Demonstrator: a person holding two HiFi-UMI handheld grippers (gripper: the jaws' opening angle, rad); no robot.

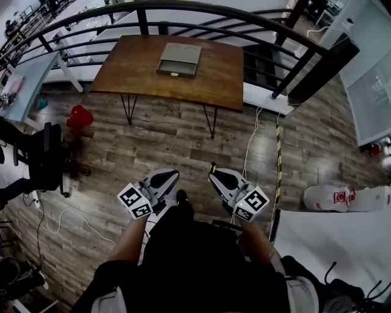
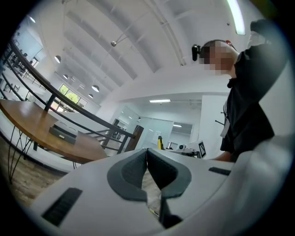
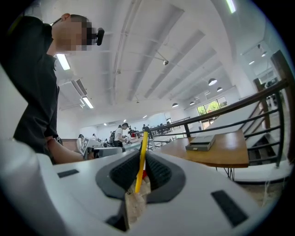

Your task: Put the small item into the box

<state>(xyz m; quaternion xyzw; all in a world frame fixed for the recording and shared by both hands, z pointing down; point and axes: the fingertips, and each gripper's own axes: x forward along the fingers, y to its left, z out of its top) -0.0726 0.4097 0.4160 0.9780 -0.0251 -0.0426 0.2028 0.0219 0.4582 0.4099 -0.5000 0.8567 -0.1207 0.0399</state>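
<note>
Open loft floor of grey-brown wood planks, with a curved black metal railing [image 1: 183, 7] at the far edge. Pushed up to the railing is a brown wooden table on thin hairpin legs [image 1: 122, 73], well ahead of both claws. On it lies a flat grey rectangular box [image 1: 179, 59], ahead and slightly left of the right claw [image 1: 219, 177].

The right claw is closed on a thin yellow stick-like item [image 3: 140, 159]. Its 2 dark pads pinch the lower part, while the upper end stands out past the jaw tips, nearly upright. The left claw [image 1: 164, 179], just beside the right one, has its jaws pressed together with nothing between them.

The item looks light, slim and stiff, so it should weigh nothing in the carry. Being so narrow, though, it could pivot or slide between the pads if the hold slackens. A pinch near its middle seems safest, as that leaves one end free to lead into the box. The box is far off, so most of the job remains.
</note>
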